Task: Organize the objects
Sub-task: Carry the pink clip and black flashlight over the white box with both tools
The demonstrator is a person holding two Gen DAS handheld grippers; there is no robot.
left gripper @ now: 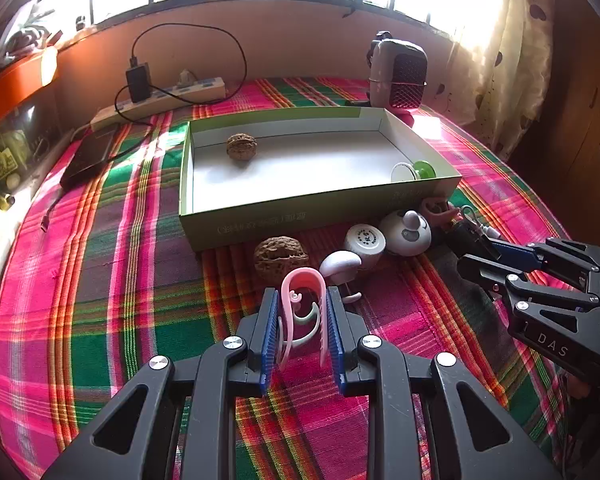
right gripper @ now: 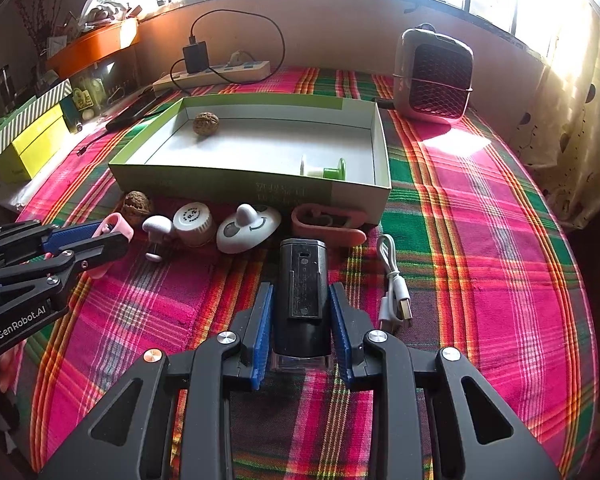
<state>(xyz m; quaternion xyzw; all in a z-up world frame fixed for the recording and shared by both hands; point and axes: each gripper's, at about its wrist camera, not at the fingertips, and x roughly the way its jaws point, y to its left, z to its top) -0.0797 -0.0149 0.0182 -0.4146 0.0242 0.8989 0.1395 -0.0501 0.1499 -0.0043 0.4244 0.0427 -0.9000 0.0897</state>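
Black device (right gripper: 302, 280) lengthwise between jaws, pointing boxward.

A woven plaid cloth (right gripper: 480, 240) lies under a matt cardboard box (right gripper: 236, 184), rough-shelled walnuts (left gripper: 281, 258), a glossy pink plastic clip (left gripper: 302, 304) and a smooth black plastic device (right gripper: 302, 280).
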